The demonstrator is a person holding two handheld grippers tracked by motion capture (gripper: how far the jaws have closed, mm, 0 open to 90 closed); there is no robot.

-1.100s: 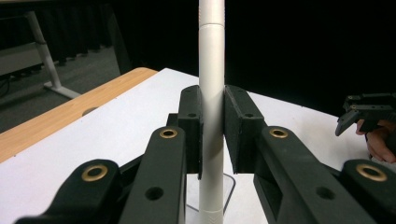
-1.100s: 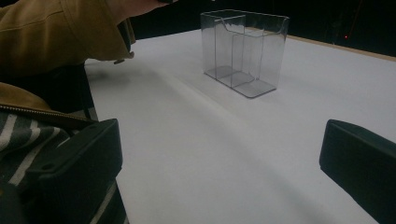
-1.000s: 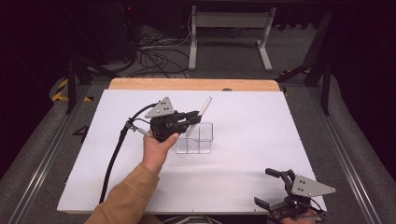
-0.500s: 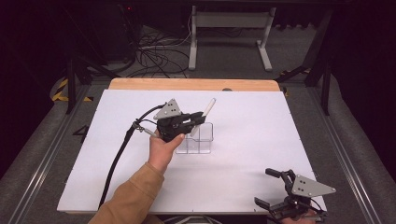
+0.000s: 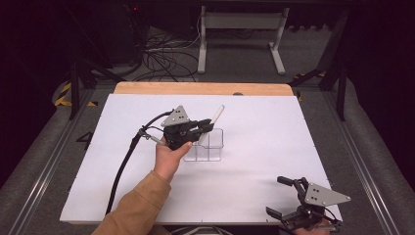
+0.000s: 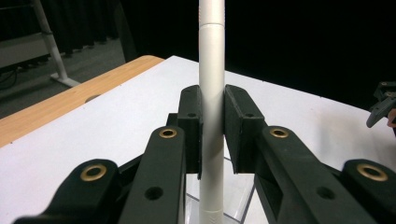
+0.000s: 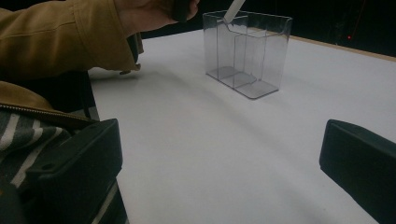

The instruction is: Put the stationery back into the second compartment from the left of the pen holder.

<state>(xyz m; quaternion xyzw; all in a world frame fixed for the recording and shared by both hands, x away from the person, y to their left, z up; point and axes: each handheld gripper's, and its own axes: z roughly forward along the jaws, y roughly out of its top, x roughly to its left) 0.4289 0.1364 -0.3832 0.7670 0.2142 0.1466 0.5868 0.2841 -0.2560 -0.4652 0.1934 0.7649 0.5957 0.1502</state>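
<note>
White pen (image 5: 214, 122) pinched in left claw (image 5: 204, 126), tilted over clear holder (image 5: 211, 147); right claw (image 5: 281, 196) spread, resting at table's near edge.

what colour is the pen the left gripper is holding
White all over, cap included. The pen shows best in the left gripper view, clamped between the left gripper's black jaws.

Hand-held gripper (image 6: 212, 135) clamps a white pen (image 6: 211, 93) — upright between its pads.

A dark lab or studio: white-topped table (image 5: 274, 161) on carpet, loose cables (image 5: 164, 58), black curtains behind.
</note>
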